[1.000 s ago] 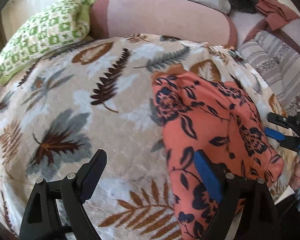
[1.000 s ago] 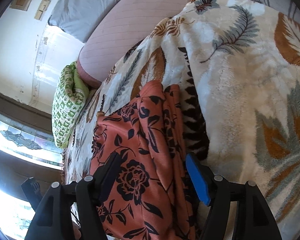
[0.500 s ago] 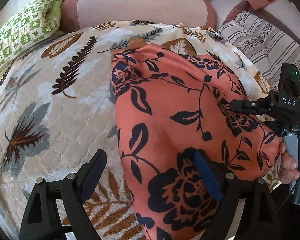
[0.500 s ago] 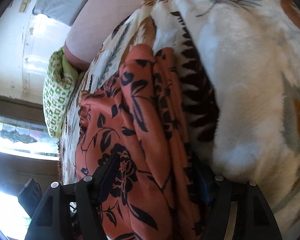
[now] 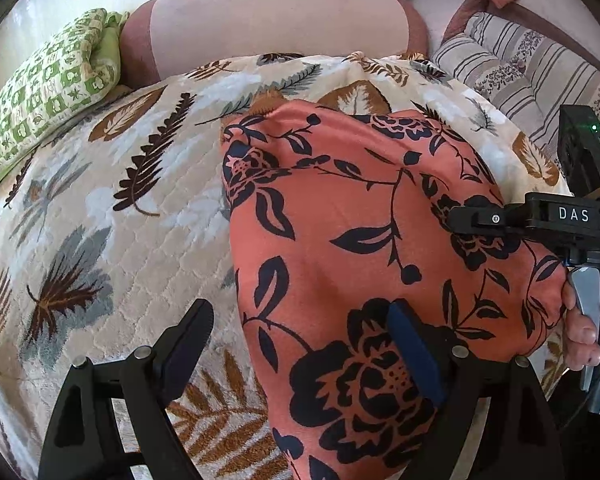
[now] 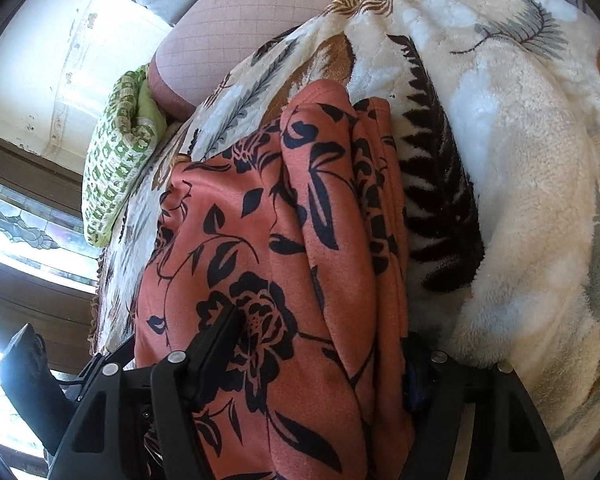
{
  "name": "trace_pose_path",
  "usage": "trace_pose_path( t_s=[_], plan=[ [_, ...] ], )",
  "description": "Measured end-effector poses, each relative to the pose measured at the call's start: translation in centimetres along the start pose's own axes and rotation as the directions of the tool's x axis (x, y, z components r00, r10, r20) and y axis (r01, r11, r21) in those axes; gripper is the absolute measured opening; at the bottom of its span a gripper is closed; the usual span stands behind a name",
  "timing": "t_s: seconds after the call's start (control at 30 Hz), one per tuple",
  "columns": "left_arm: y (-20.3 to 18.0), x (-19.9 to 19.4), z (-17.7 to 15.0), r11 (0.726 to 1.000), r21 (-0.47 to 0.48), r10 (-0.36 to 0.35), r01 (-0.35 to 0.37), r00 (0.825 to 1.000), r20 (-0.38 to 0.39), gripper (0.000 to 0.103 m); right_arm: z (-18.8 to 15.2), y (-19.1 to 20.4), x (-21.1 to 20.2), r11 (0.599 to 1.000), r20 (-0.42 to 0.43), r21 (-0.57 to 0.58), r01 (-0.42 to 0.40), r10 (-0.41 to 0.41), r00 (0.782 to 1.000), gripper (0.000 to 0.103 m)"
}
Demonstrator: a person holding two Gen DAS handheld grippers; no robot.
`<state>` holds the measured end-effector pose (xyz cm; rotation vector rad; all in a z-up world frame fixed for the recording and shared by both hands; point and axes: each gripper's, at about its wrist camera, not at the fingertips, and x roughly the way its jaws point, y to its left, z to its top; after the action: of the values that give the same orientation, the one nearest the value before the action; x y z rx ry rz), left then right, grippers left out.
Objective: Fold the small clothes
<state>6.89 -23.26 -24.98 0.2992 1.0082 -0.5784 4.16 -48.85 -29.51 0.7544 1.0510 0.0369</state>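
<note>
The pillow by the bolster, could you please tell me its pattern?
Green and white checks with small motifs, clearest in the left wrist view: pillow.

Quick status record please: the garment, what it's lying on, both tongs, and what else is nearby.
garment: orange floral garment, lying bunched in lengthwise folds
surface: leaf-print blanket
left tongs: open, astride the garment's near left edge, right pad over the cloth, left pad over blanket
right tongs: open, astride the garment's near right end, cloth between the jaws
nearby: green patterned pillow, pink bolster, striped cushion

Right gripper [image 6: 320, 356] fingertip [image 6: 414, 376] under garment [image 6: 260, 240]
</note>
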Motion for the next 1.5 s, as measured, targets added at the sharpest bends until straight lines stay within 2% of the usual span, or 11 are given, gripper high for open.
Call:
trace_pose_path(
  t_s=[0.47, 0.8, 0.97, 1.1, 1.17, 1.2, 1.23, 1.33, 1.37, 1.43, 1.5],
  plan=[
    [-0.2, 0.7, 0.5, 1.000, 0.000, -0.007, 0.007, 1.000, -0.030, 0.090, 0.0, -0.7, -0.1, 1.000, -0.014, 0.029, -0.002, 0.002, 1.000, 0.072],
    [-0.1, 1.7, 0.6, 1.000, -0.025, 0.007, -0.008, 0.999, -0.036, 0.102, 0.0, -0.7, -0.1, 0.999, -0.014, 0.035, -0.002, 0.002, 1.000, 0.073],
    [0.4, 3.1, 0.8, 0.995, -0.079, -0.063, 0.058, 0.996, -0.066, 0.103, 0.1, -0.7, -0.1, 0.999, -0.014, 0.036, -0.001, 0.002, 1.000, 0.073],
    [1.2, 4.0, 0.8, 0.981, -0.144, -0.147, 0.132, 0.984, -0.100, 0.103, -0.1, -0.9, 0.0, 0.999, -0.012, 0.040, -0.004, 0.005, 1.000, 0.073],
    [1.2, 3.9, 0.7, 0.978, -0.150, -0.160, 0.145, 0.983, -0.095, 0.099, -0.1, -0.9, 0.0, 0.999, -0.012, 0.042, -0.007, 0.007, 1.000, 0.073],
    [0.9, 3.7, 0.6, 0.977, -0.142, -0.170, 0.157, 0.982, -0.083, 0.091, -0.1, -0.9, 0.0, 0.999, -0.012, 0.042, -0.007, 0.008, 1.000, 0.073],
    [0.6, 3.4, 0.5, 0.978, -0.136, -0.168, 0.157, 0.983, -0.071, 0.088, -0.2, -0.9, 0.0, 0.999, -0.012, 0.042, -0.008, 0.009, 1.000, 0.073],
    [-0.3, 2.6, 0.3, 0.988, -0.097, -0.121, 0.116, 0.992, -0.038, 0.080, -0.2, -1.1, 0.0, 0.999, -0.012, 0.050, -0.013, 0.014, 1.000, 0.073],
    [-0.4, 2.3, 0.2, 0.989, -0.097, -0.116, 0.113, 0.993, -0.028, 0.077, -0.2, -1.2, 0.1, 0.998, -0.012, 0.054, -0.015, 0.016, 1.000, 0.074],
    [-0.2, 1.8, 0.2, 0.989, -0.101, -0.113, 0.111, 0.994, -0.014, 0.065, -0.2, -1.2, 0.0, 0.998, -0.007, 0.059, -0.015, 0.015, 1.000, 0.074],
    [0.0, 1.4, 0.3, 0.988, -0.101, -0.114, 0.113, 0.993, -0.006, 0.060, -0.5, -0.5, -0.1, 0.999, 0.005, 0.033, 0.011, -0.011, 1.000, 0.074]
  ],
)
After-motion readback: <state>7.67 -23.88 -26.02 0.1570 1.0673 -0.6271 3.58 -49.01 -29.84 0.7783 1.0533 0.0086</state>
